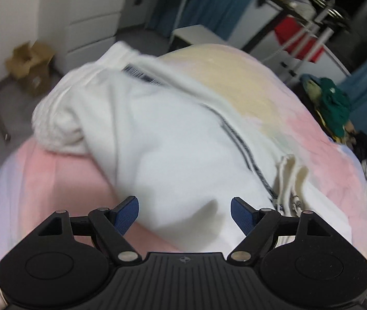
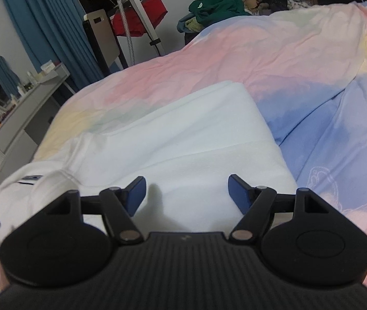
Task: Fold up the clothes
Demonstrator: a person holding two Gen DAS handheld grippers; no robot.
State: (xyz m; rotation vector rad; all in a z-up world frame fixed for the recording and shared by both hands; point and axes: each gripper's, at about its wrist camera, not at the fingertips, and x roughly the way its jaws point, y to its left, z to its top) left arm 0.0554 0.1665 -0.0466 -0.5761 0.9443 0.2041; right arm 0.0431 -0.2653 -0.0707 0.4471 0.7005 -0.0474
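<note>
Both grippers, left gripper (image 1: pixel 184 213) and right gripper (image 2: pixel 187 193), hover with jaws spread wide, holding nothing, above the white garment (image 1: pixel 162 139) lying mid-frame on the pastel bed cover (image 2: pixel 274 59).

white garment (image 1: pixel 157 129) motion-blurred, printed lettering unreadable

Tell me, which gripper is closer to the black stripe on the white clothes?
Left. The left gripper hovers over the white garment beside its black stripe. From the right gripper, only a bit of stripe shows, far off to its left.
</note>
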